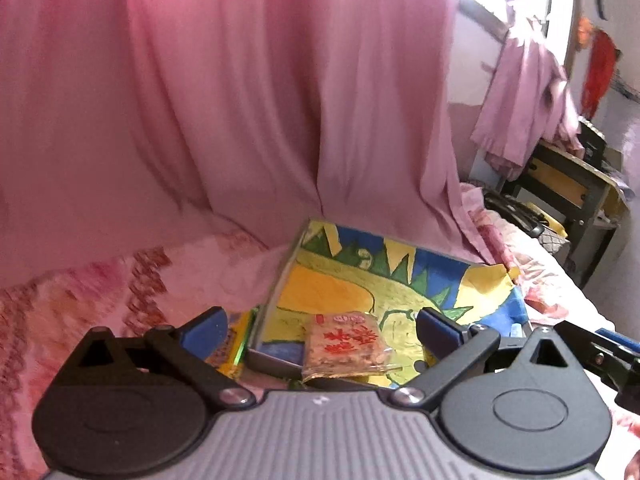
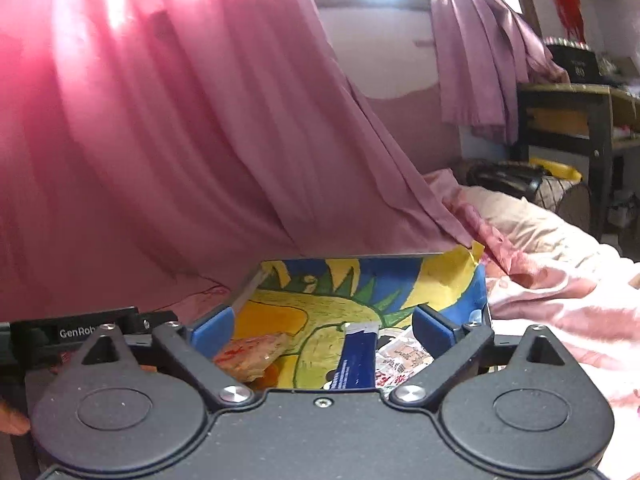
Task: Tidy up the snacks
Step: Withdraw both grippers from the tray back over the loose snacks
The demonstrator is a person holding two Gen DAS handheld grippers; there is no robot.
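Observation:
A shallow grey-rimmed box (image 1: 280, 276) lined with a yellow, blue and green drawing lies on the bed. Near its front edge rests a clear-wrapped snack with red characters (image 1: 344, 344). My left gripper (image 1: 322, 316) hovers over it, open, blue pads well apart and touching nothing. In the right wrist view the same box (image 2: 320, 300) holds that red-printed snack (image 2: 252, 354), a blue packet (image 2: 358, 360) and a white printed packet (image 2: 404, 356). The right gripper (image 2: 322, 314) stands open above them, empty. A yellow-green packet (image 1: 232, 344) lies just outside the box's left wall.
A pink curtain (image 1: 240, 100) hangs right behind the box. The floral pink bedcover (image 2: 560, 300) spreads to the right, with a pillow (image 2: 520, 216). A dark table (image 2: 580, 112) and a black bag (image 2: 504, 180) stand at the far right.

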